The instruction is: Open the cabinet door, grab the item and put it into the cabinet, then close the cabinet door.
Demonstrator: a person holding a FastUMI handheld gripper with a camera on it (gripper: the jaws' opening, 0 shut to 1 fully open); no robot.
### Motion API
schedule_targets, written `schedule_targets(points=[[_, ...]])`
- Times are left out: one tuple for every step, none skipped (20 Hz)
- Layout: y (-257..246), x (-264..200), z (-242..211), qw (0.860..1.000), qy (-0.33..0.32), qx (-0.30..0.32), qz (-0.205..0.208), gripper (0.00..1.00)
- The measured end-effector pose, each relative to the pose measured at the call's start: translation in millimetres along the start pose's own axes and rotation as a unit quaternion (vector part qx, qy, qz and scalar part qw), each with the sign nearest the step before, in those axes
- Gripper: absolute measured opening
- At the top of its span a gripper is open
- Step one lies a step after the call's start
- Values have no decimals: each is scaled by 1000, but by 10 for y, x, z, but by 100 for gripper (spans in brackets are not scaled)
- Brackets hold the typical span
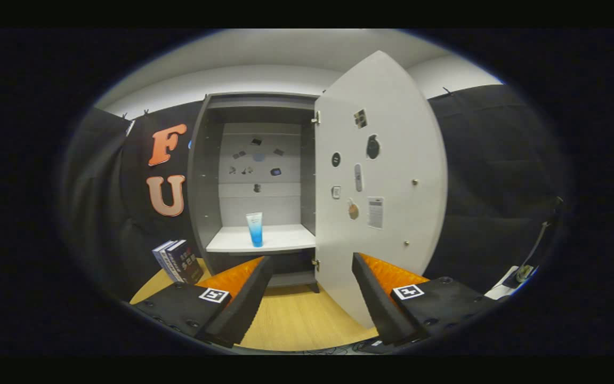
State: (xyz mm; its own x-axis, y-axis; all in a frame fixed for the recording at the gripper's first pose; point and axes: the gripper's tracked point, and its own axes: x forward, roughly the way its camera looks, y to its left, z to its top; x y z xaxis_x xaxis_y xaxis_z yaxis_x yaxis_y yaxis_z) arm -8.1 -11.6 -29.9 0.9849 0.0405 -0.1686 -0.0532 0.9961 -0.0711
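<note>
Gripper view: cabinet (203, 176) stands on a wooden tabletop (296, 320), its door (392, 213) swung wide to the cabinet's right side, hinged at the right edge of the opening. Tube (255, 229), white fading to blue, stands upright on the cabinet's shelf (280, 240), cap down, near the shelf's front edge and roughly mid-width. Back panel of the cabinet carries small dark stickers above the tube. Door's inner face has several stickers and small knobs. Books (178, 261) lean just left of the cabinet's base on the tabletop. Gripper (312, 298) sits well short of the cabinet, fingers spread wide with nothing between them; the cabinet's lower front and the door's bottom edge show through the gap. Tube is clear of both fingers.
</note>
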Motion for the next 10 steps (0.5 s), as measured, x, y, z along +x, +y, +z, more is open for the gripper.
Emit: schedule_targets(points=[[-164, -53, -6, 1000, -2, 1, -13, 96], [-326, -89, -15, 1000, -4, 1, -27, 96], [-504, -136, -44, 999, -3, 0, -43, 96], [-686, -163, -83, 998, -1, 1, -58, 96], [-858, -181, -120, 997, 1, 2, -73, 96], [-1033, -192, -175, 996, 5, 3, -88, 96], [-1181, -201, -237, 995, 11, 6, -100, 96], [-1318, -194, -288, 994, 14, 8, -111, 96], [-1443, -180, -335, 993, 16, 9, -120, 96], [-1548, -151, -391, 992, 19, 11, -128, 96]])
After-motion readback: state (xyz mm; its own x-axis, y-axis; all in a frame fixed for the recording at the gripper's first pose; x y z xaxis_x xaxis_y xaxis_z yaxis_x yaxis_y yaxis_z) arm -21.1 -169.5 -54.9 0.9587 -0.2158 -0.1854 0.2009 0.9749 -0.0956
